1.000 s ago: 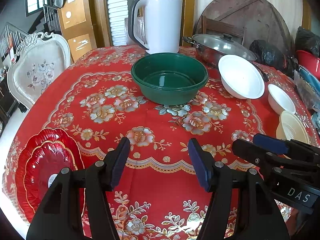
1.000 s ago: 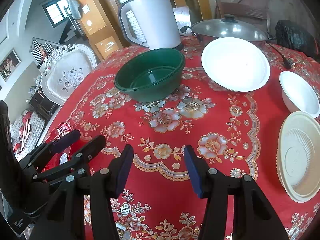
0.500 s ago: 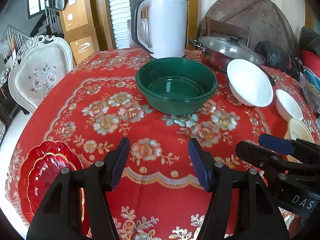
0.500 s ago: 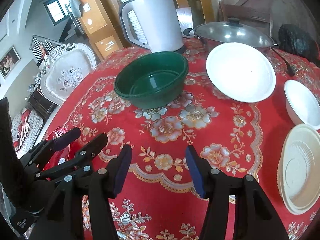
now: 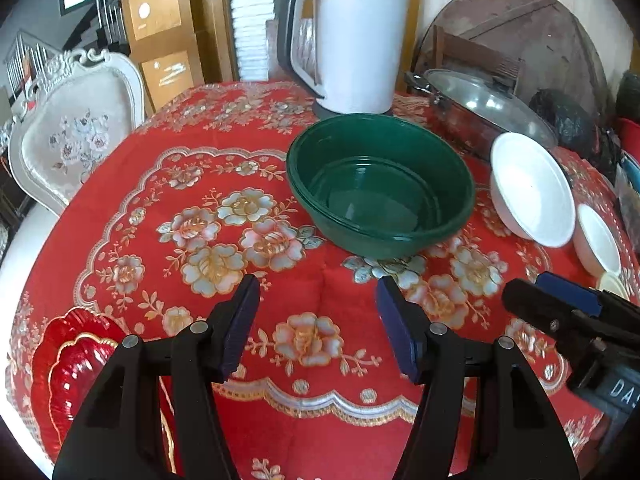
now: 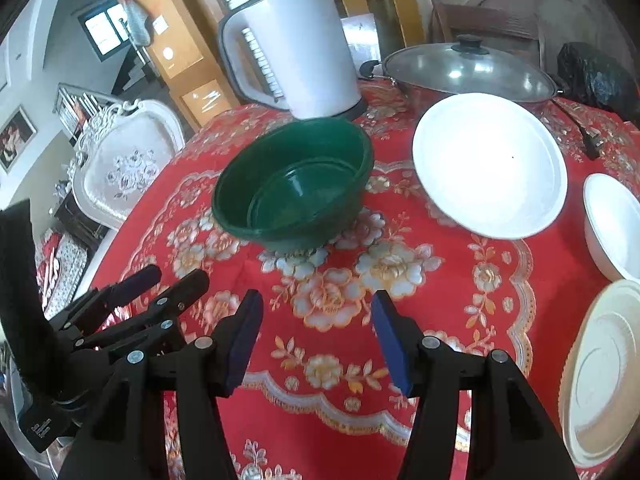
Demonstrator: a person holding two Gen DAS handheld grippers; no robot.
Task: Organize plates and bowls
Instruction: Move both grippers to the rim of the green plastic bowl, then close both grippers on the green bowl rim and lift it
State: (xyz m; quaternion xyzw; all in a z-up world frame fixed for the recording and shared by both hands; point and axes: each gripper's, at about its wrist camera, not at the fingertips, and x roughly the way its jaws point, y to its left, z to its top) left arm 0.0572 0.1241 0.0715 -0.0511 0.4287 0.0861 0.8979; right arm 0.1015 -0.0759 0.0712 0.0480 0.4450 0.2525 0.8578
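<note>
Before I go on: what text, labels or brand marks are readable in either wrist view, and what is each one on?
"DA": white letters on the right gripper body at the left wrist view's right edge, cut off by the frame.
Small white print on the left gripper body, bottom left of the right wrist view: too small to read.
Kettle, green bowl, white plate: no visible text.

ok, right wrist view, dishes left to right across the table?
green bowl → large white bowl → small white bowl. The cream plate sits nearer, below the small bowl, so its place in the order is unclear.
</note>
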